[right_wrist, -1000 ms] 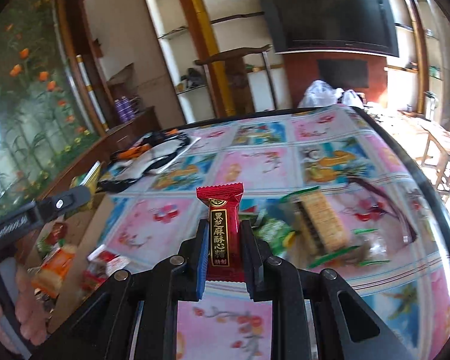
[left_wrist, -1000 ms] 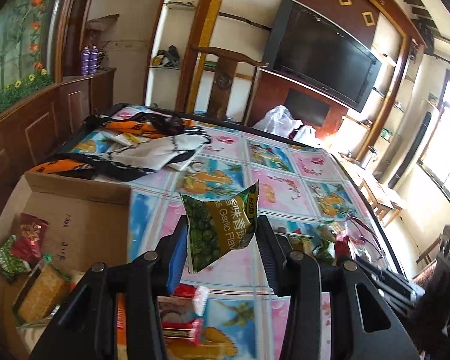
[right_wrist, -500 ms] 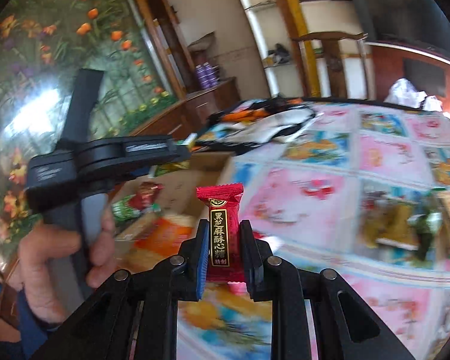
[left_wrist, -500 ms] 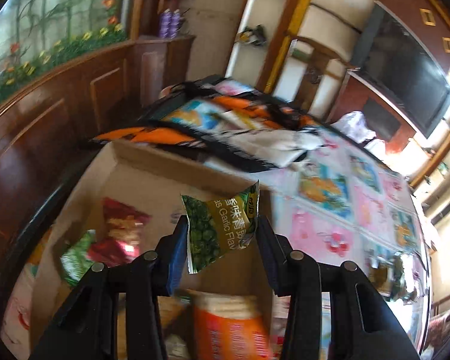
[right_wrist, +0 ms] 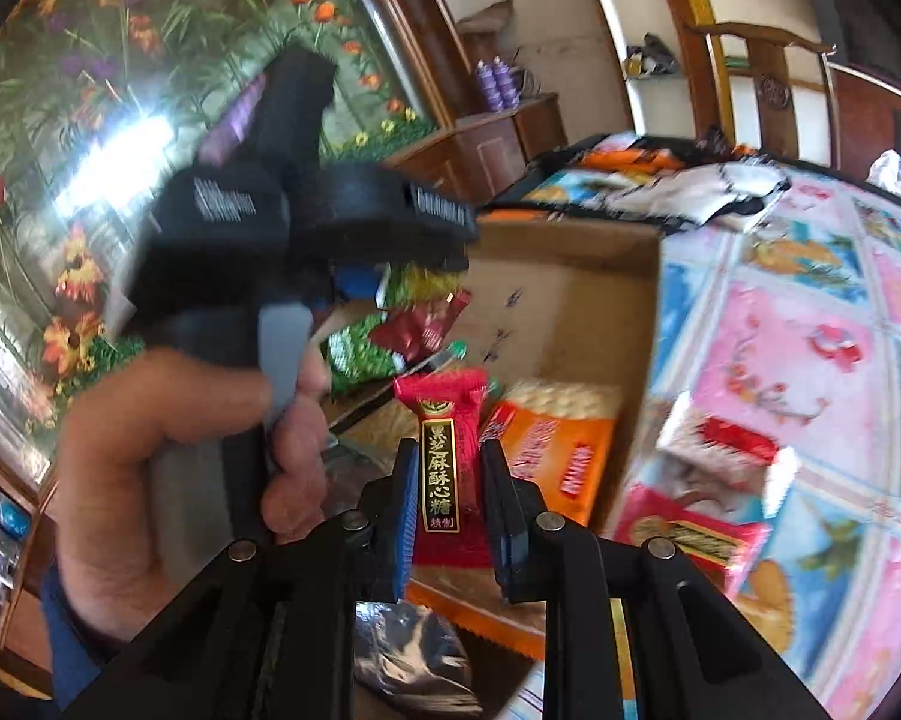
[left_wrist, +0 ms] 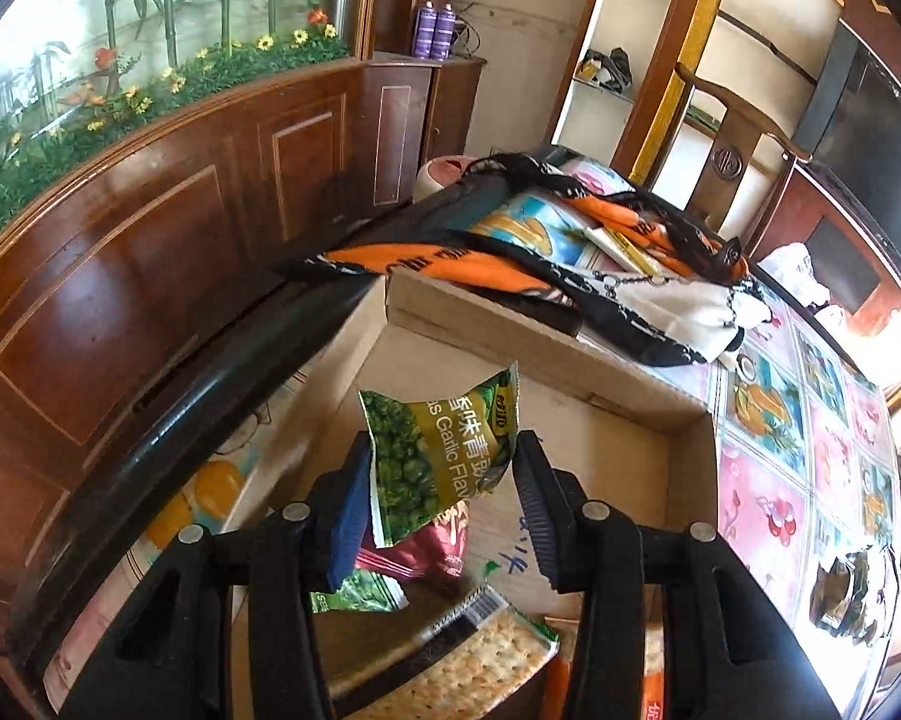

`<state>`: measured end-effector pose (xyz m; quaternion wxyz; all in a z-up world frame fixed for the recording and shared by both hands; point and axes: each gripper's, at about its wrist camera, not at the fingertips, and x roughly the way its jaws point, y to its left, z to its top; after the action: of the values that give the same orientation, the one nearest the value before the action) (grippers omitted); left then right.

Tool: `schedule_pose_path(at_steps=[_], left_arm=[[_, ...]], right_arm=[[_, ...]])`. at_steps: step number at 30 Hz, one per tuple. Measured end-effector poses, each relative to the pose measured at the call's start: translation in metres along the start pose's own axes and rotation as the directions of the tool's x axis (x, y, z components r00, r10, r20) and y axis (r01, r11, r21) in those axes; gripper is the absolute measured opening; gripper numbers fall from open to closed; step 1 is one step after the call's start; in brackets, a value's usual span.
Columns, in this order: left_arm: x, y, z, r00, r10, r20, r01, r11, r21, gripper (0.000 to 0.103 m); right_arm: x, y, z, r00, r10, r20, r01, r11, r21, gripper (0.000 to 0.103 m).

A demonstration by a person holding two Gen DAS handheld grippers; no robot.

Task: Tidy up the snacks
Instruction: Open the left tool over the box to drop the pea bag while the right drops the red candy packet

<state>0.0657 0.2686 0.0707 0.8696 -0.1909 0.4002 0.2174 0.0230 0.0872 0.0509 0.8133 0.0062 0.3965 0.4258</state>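
Note:
My left gripper [left_wrist: 441,468] is shut on a green garlic pea packet [left_wrist: 444,450] and holds it above the open cardboard box [left_wrist: 546,348]. In the box lie a red packet [left_wrist: 426,552], another green packet [left_wrist: 357,594] and a cracker pack [left_wrist: 468,666]. My right gripper [right_wrist: 447,492] is shut on a red sesame candy packet [right_wrist: 444,468] over the box's near edge. The box [right_wrist: 570,294] in the right wrist view holds an orange cracker pack [right_wrist: 558,438]. The left gripper [right_wrist: 330,222] and the hand holding it show at left there.
An orange, black and white bag [left_wrist: 600,264] lies behind the box on the patterned tablecloth [left_wrist: 768,480]. Loose snacks lie on the cloth right of the box [right_wrist: 720,444]. A wooden cabinet [left_wrist: 150,252] runs along the left. A chair [left_wrist: 732,138] stands at the far end.
Both grippers have swung left from the table toward the box. The left one now hangs over the box interior with the pea packet; the right has come up to the box's near side.

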Motion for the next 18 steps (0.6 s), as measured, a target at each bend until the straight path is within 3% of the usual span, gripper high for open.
schedule_pose_path(at_steps=[4, 6, 8, 13, 16, 18], left_arm=[[-0.003, -0.001, 0.001, 1.000, 0.003, 0.015, -0.003, 1.000, 0.000, 0.053], [-0.009, -0.001, 0.001, 0.999, 0.005, 0.042, -0.005, 1.000, -0.008, 0.073], [-0.014, -0.003, 0.002, 0.997, 0.013, 0.071, -0.013, 1.000, -0.004, 0.079], [-0.026, -0.008, 0.002, 0.993, -0.034, 0.114, 0.034, 0.999, -0.002, 0.081], [-0.051, -0.020, -0.002, 0.974, -0.061, 0.220, 0.061, 0.998, 0.011, 0.083], [-0.076, -0.035, -0.009, 0.946, -0.088, 0.313, 0.080, 0.996, 0.038, 0.096]], right_arm=[[-0.004, 0.006, 0.000, 1.000, -0.011, 0.009, 0.011, 0.999, -0.052, 0.038], [-0.011, 0.003, -0.001, 1.000, -0.012, 0.025, 0.013, 0.999, -0.048, 0.052], [-0.018, 0.000, 0.000, 0.999, 0.000, 0.037, 0.001, 0.999, -0.038, 0.057], [-0.048, -0.005, 0.001, 0.995, 0.023, 0.099, -0.018, 0.998, -0.057, 0.060], [-0.083, -0.015, -0.005, 0.985, 0.025, 0.172, -0.014, 0.998, -0.066, 0.061], [-0.120, -0.031, -0.016, 0.965, -0.030, 0.261, 0.048, 0.997, -0.064, 0.072]])
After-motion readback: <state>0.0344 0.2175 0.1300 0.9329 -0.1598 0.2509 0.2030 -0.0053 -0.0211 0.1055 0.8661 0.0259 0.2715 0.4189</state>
